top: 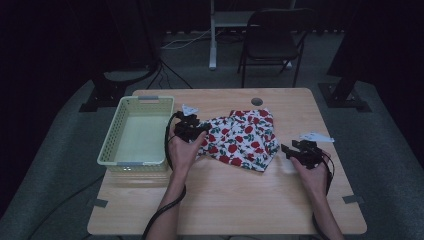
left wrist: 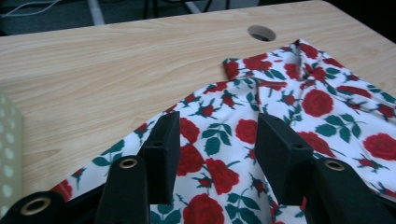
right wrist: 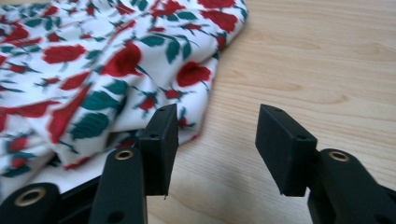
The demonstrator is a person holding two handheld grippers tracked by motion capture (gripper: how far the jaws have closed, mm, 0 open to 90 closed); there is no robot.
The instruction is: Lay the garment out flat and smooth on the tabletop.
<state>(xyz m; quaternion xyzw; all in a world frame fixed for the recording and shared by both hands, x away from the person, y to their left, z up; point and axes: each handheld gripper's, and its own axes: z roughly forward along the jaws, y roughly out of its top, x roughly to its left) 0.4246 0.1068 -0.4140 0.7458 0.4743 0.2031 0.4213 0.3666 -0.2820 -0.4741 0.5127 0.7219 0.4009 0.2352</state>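
The rose-print cloth (top: pixel 242 139) is spread crumpled on the bench (top: pixel 225 200). Both jaws are held wide: left hand-held gripper (left wrist: pixel 217 140) over it, right hand-held gripper (right wrist: pixel 217 140) beside its edge. Soft, light fabric; probably best pinched at a fold.

No readable text, no labels, brands, numbers or signs, rose-print cloth (top: pixel 242 137) unmarked, pale basket (top: pixel 112 135) unmarked, wooden counter (top: pixel 225 200) bare of lettering

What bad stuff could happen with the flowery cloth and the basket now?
The left gripper is open over the rose-print cloth, so it might pinch just one layer and drag the rest. The right gripper is open beside the cloth's edge and could close on bare table. The cloth might also snag on the basket rim.
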